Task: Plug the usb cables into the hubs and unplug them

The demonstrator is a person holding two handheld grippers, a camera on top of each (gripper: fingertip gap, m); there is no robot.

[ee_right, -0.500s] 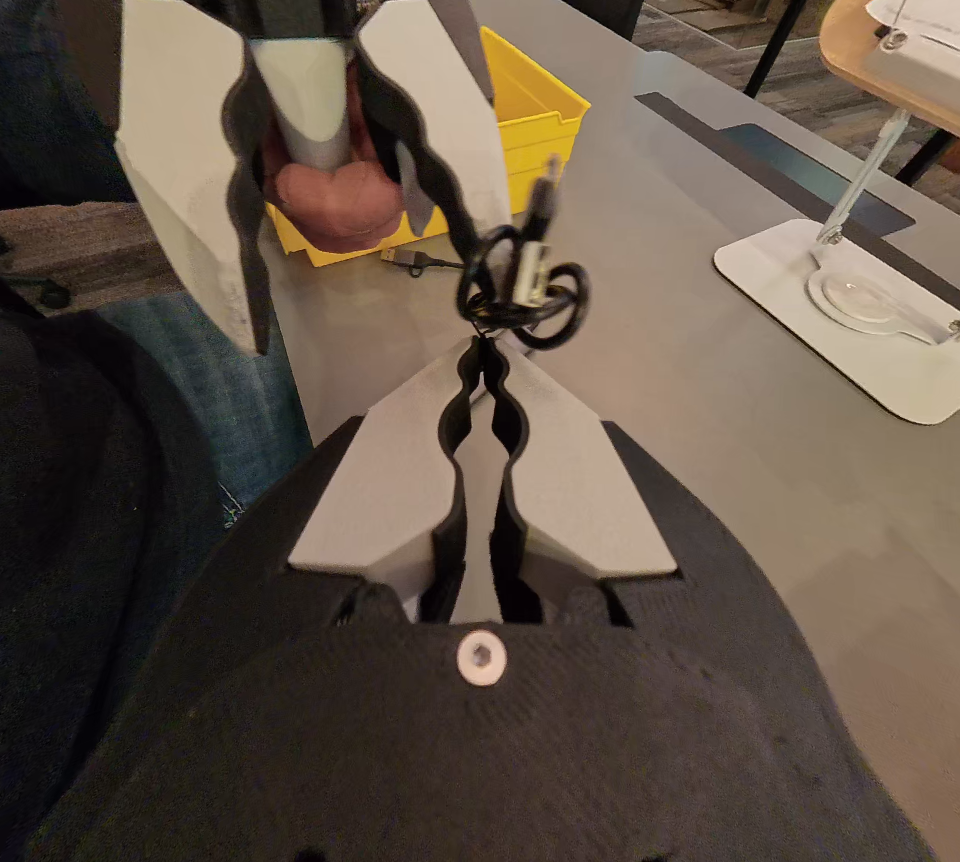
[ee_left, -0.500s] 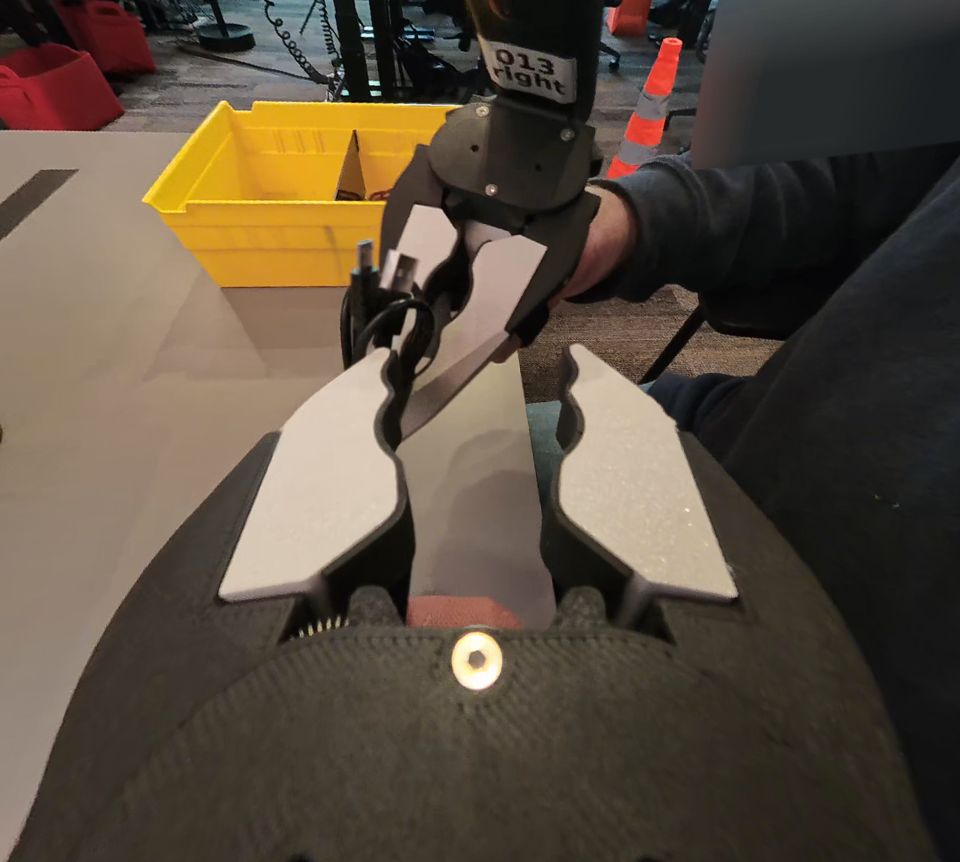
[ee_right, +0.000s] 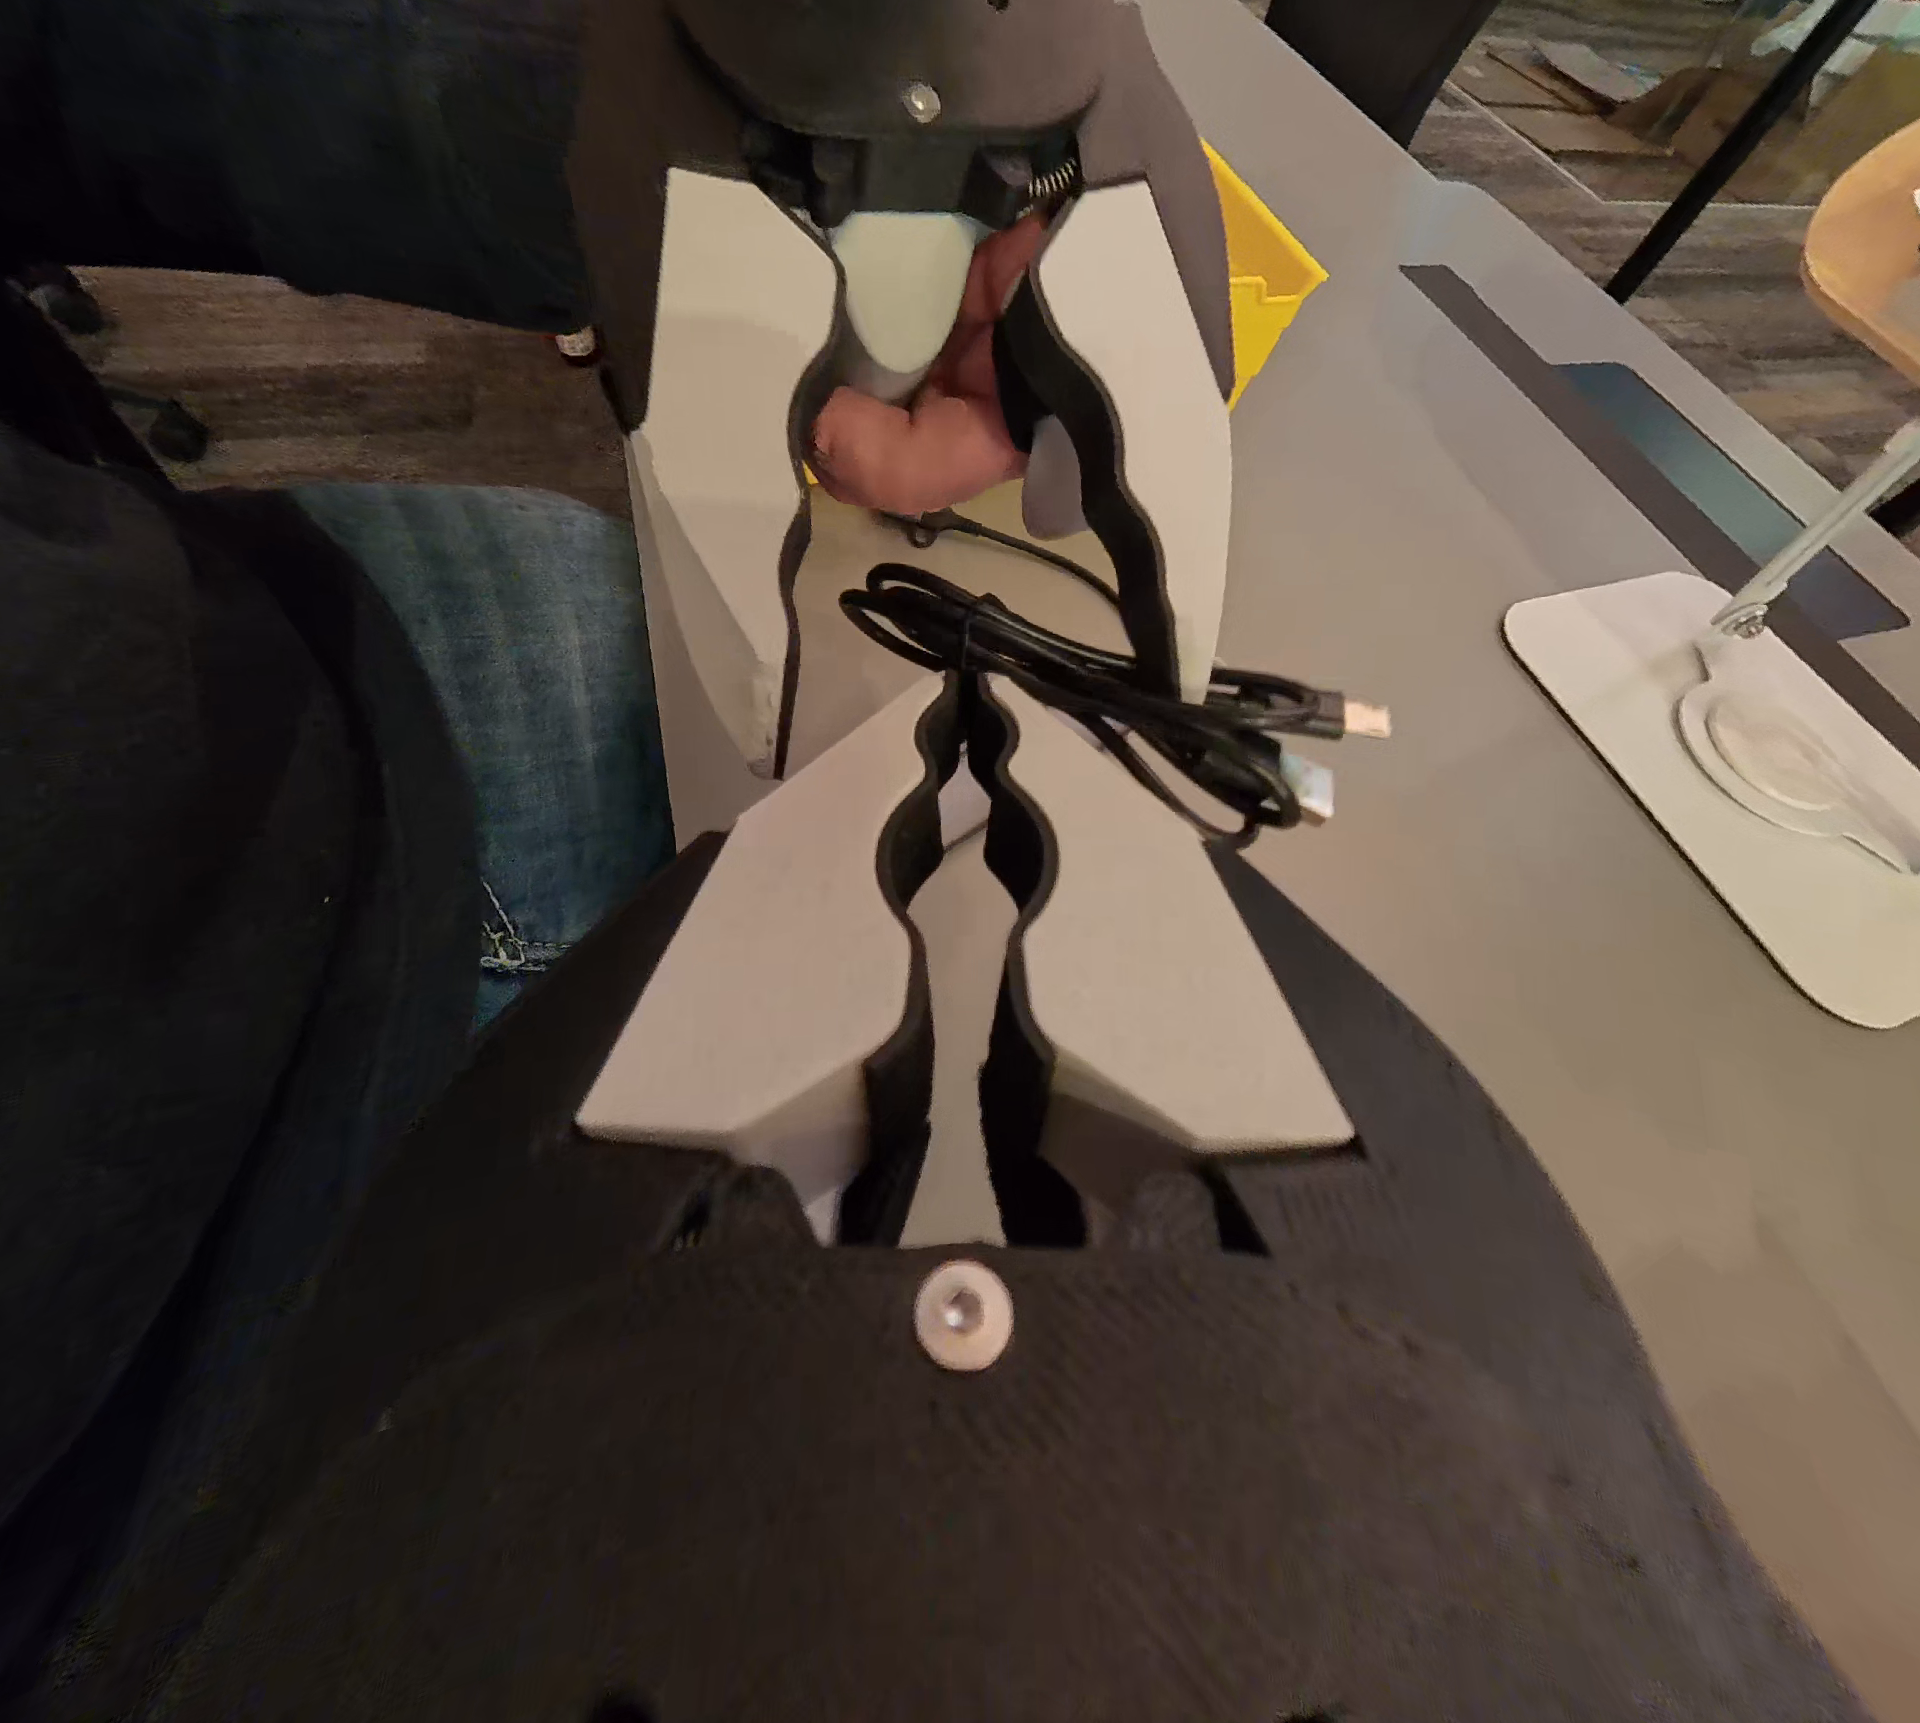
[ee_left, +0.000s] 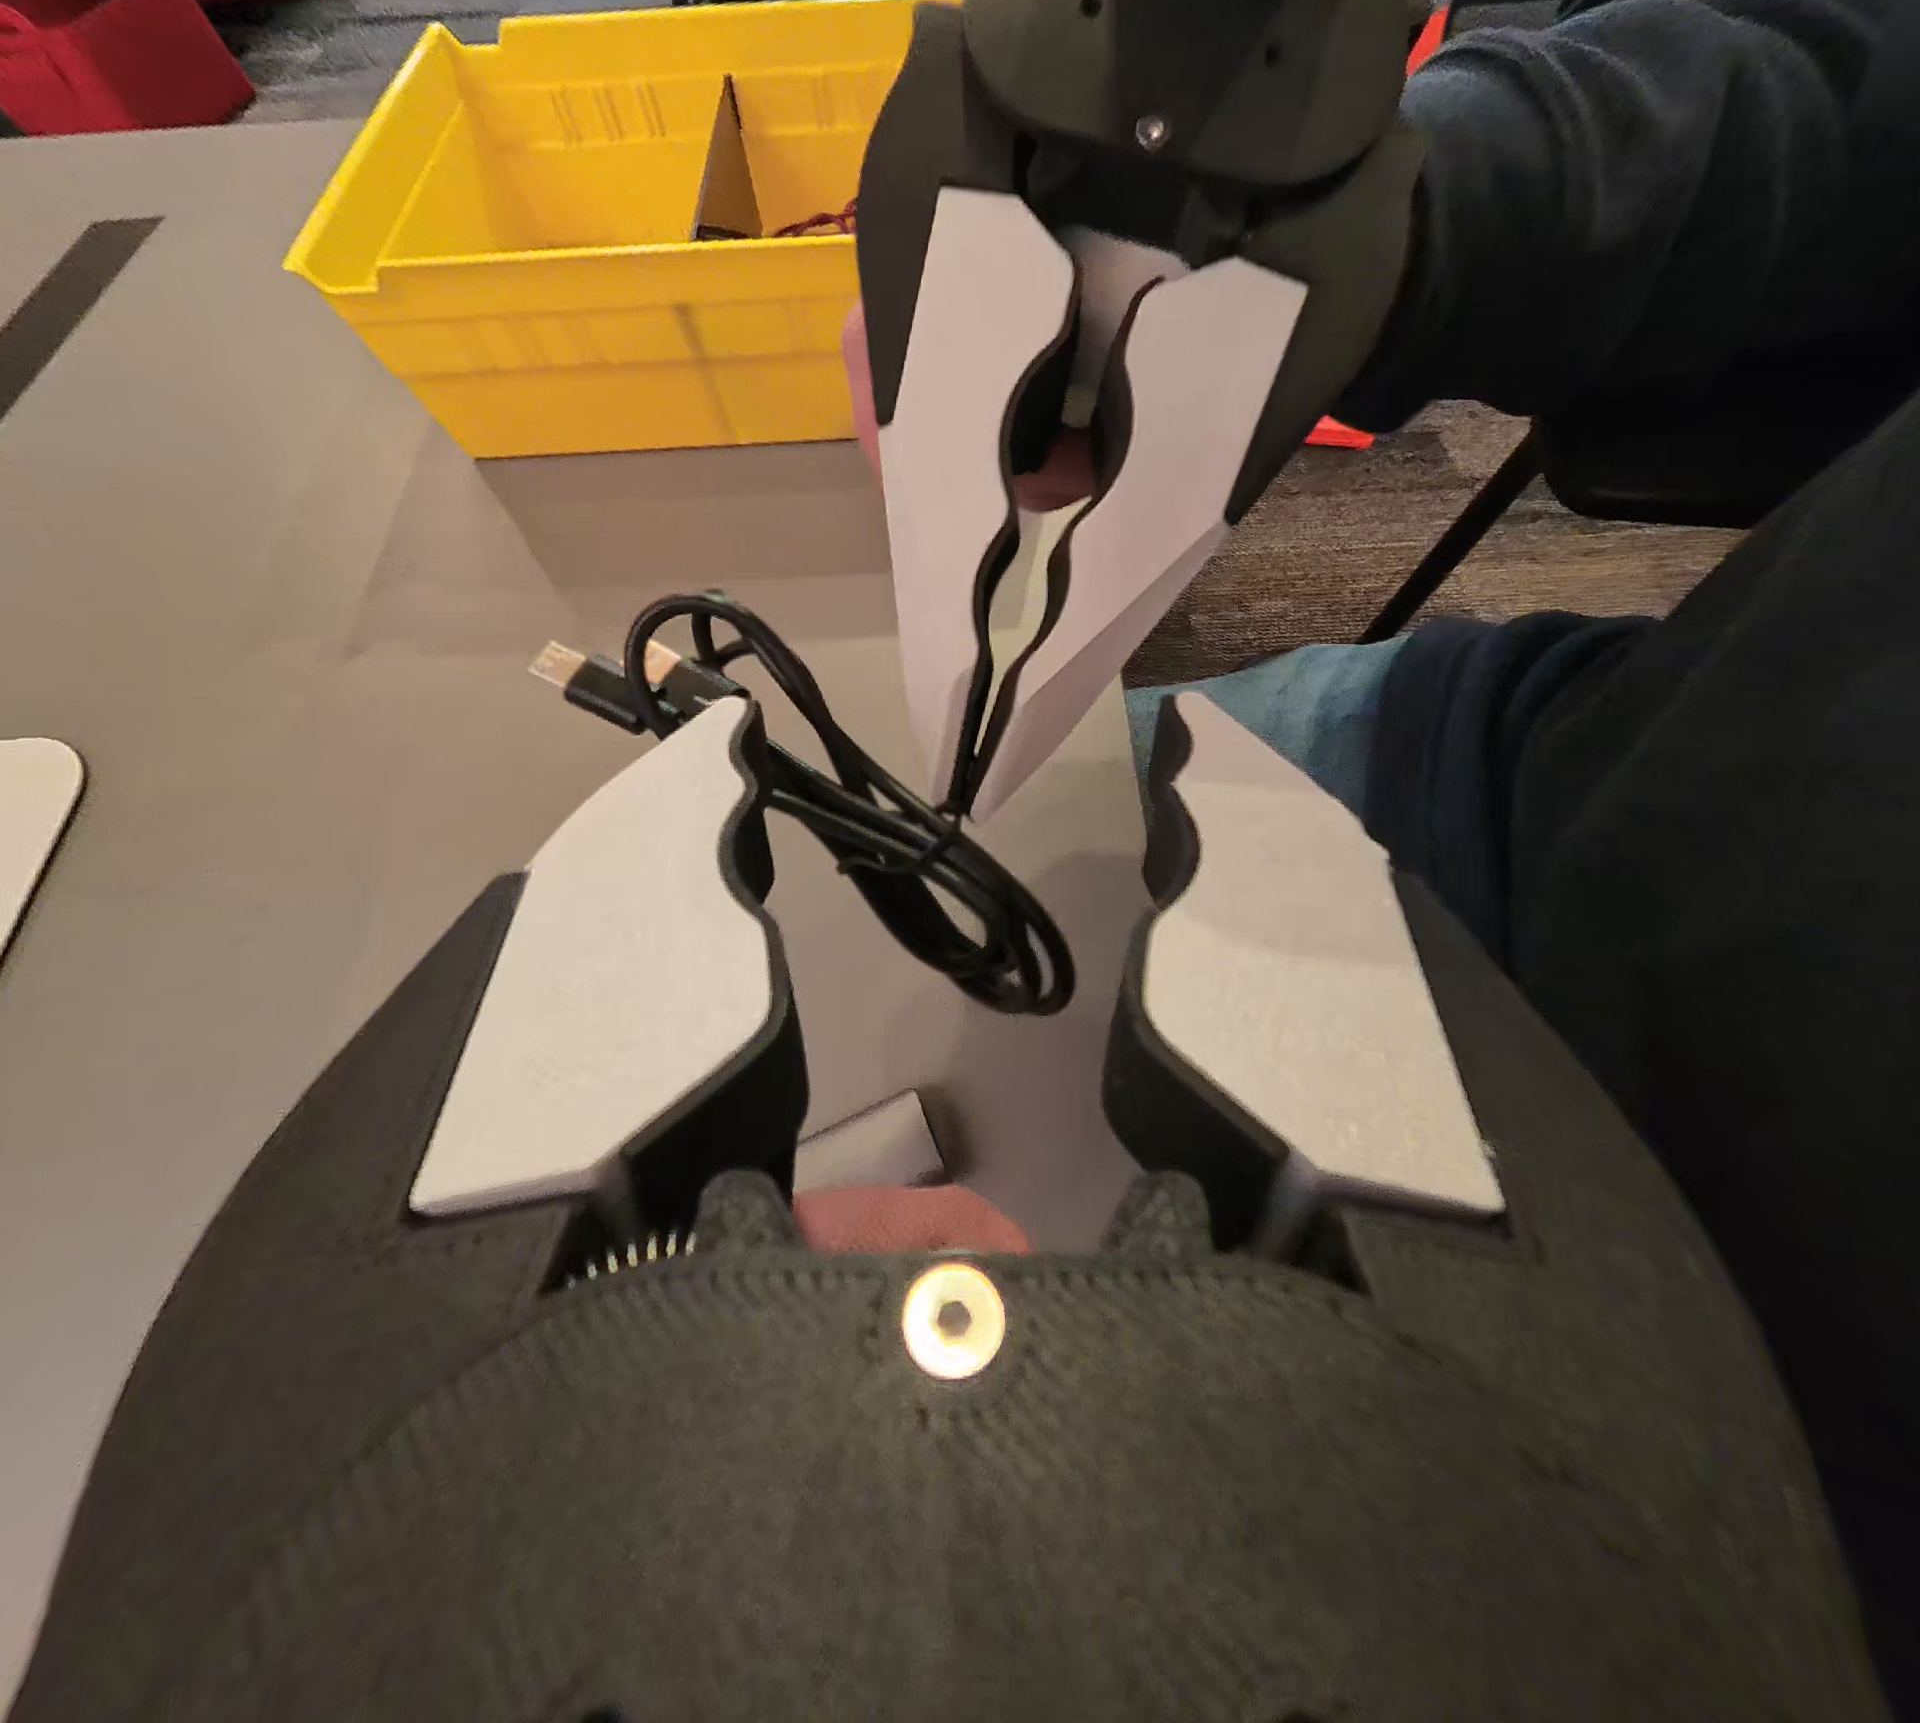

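Grey tabletop (ee_left: 260,530) here, with a yellow bin (ee_left: 582,302) sitting toward its far edge and a white stand base (ee_right: 1704,800) off by the other side. Office floor, red bags and an orange cone in the background.

Right tongs (ee_left: 968,806) come down steeply from above, tips pointing at the tabletop, held by a hand in a dark sleeve (ee_left: 1621,219). They're pinched closed on the USB cable (ee_left: 935,852), grabbing it right at the thin tie around the middle of the bundle. Same thing from the right wrist view: tongs (ee_right: 961,686) squeezed together with the cable (ee_right: 1122,686) caught at the tips.

Left tongs (ee_left: 951,717) are spread wide open, one finger on each side of the bundle, gripping nothing. From the right wrist view they (ee_right: 987,728) hang down from above, facing the other pair.

Cable's a black coiled bundle near the tabletop's near edge, both metal-tipped plugs sticking out together at one end. Can't tell if it's resting on the surface or lifted slightly.
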